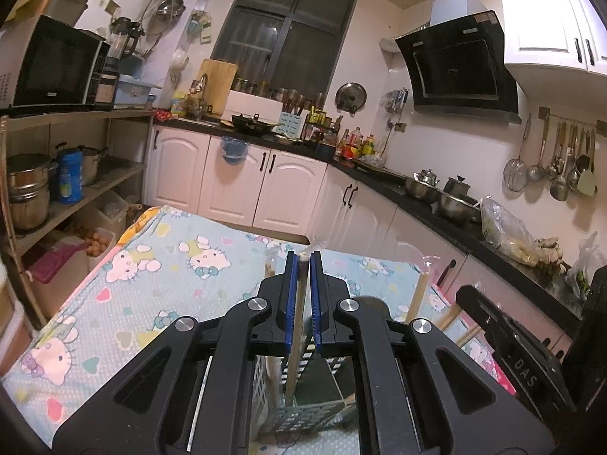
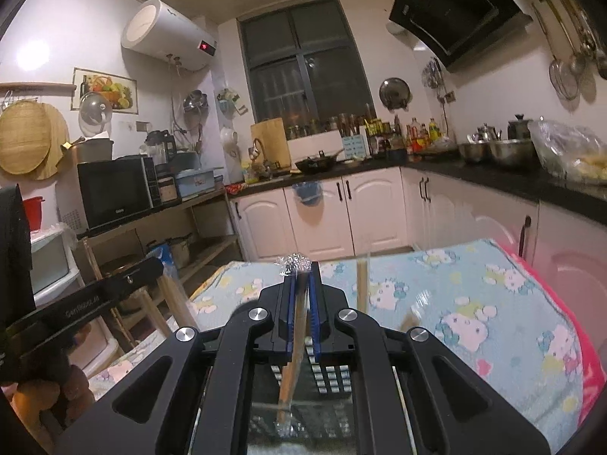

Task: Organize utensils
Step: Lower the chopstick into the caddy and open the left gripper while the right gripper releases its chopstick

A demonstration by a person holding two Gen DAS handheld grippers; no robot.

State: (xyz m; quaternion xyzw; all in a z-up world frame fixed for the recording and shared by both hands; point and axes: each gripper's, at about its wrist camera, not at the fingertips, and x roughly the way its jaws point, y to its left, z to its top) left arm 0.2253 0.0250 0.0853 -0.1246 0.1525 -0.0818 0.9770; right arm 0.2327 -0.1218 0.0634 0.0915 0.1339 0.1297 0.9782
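Note:
My left gripper (image 1: 303, 261) is shut on a wrapped pair of wooden chopsticks (image 1: 297, 326); their lower end reaches into a white slotted utensil basket (image 1: 299, 413) standing on the Hello Kitty cloth (image 1: 159, 284). My right gripper (image 2: 301, 271) is shut on another plastic-wrapped pair of chopsticks (image 2: 292, 371), held over the same basket (image 2: 330, 375). More chopsticks (image 1: 419, 295) stand in the basket to the right. The right gripper's body (image 1: 504, 345) shows at the right of the left wrist view; the left gripper's body (image 2: 83, 311) shows at the left of the right wrist view.
The table cloth (image 2: 474, 303) covers a small table. A black counter (image 1: 436, 208) with steel pots (image 1: 451, 204) and bags runs along the right. Shelves with a microwave (image 1: 57, 68) and pots stand on the left. White cabinets (image 1: 265, 185) lie ahead.

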